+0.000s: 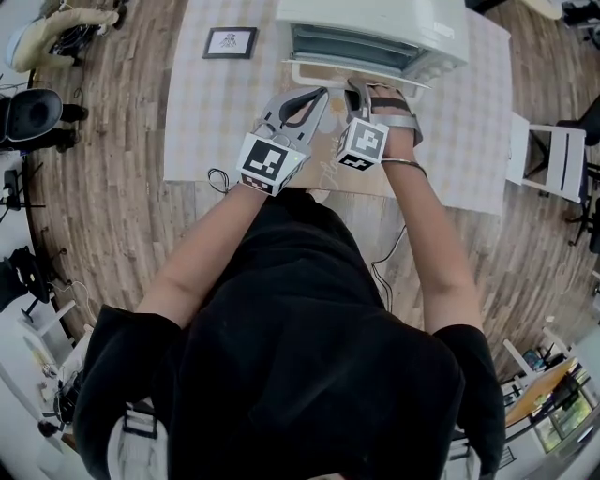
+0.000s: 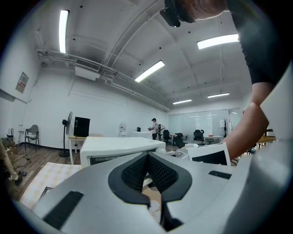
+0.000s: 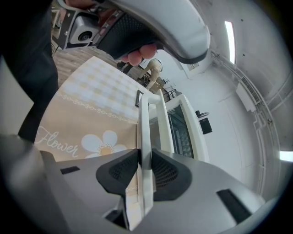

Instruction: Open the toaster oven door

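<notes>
Head view shows the toaster oven (image 1: pixel 375 19) on the checked cloth (image 1: pixel 216 122), its door (image 1: pixel 314 73) already swung down nearly flat, so little seems left. Before the oven, the right gripper (image 1: pixel 354 92) pinches the door handle (image 3: pixel 145 132). The left gripper (image 1: pixel 319 94), jaws pressed together and empty, hovers alongside. A framed picture (image 1: pixel 230 42) lies left of the oven, obstructing nothing.

Your toaster oven (image 1: pixel 375 28) is a white box at the far side of the table (image 1: pixel 225 112), with its front toward you. Its door (image 1: pixel 314 71) is swung down from the bottom edge and projects toward you; it has a white frame around a glass pane (image 3: pixel 177 132), and its exact angle cannot be confirmed. The door handle (image 3: pixel 144 123) is a straight white bar along the door's free edge, standing off the frame.
</notes>
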Demonstrator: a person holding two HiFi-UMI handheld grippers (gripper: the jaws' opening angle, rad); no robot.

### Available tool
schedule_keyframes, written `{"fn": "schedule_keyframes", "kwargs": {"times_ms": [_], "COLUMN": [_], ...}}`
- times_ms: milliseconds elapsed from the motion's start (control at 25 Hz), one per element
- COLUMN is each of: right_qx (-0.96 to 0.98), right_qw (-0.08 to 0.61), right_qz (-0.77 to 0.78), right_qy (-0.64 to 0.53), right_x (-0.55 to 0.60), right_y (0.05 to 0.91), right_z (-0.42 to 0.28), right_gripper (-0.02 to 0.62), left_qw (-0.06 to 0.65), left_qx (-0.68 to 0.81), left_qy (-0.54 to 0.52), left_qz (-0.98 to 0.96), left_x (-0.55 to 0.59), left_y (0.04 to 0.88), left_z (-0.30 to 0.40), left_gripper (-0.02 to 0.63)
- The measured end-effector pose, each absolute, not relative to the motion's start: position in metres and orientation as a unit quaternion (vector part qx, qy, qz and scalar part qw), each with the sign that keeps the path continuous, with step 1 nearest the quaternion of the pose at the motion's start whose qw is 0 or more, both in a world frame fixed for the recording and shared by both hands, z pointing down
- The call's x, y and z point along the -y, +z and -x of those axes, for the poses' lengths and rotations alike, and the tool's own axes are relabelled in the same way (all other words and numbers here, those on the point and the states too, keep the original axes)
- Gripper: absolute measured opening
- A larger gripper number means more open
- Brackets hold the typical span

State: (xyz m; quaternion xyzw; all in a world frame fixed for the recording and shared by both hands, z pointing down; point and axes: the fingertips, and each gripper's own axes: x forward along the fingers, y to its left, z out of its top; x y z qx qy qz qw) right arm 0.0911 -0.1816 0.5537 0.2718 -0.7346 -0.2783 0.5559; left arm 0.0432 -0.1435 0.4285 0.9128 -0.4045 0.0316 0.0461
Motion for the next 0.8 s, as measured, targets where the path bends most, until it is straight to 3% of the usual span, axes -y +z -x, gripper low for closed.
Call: {"fn": "schedule_keyframes", "kwargs": {"times_ms": [800], "right_qx": [0.72], "right_qw": [0.536], "right_qz": [-0.312], "right_qy": [-0.313], "right_x": [0.146], "right_y": [0.587], "right_z": [-0.091], "right_gripper": [0.104], "left_qw": [0.042], "left_qx": [0.372], "left_qy": [0.023], "left_qz": [-0.927], "left_x": [0.121], "left_y": [0.457], "left_z": [-0.06], "left_gripper": [0.012]}}
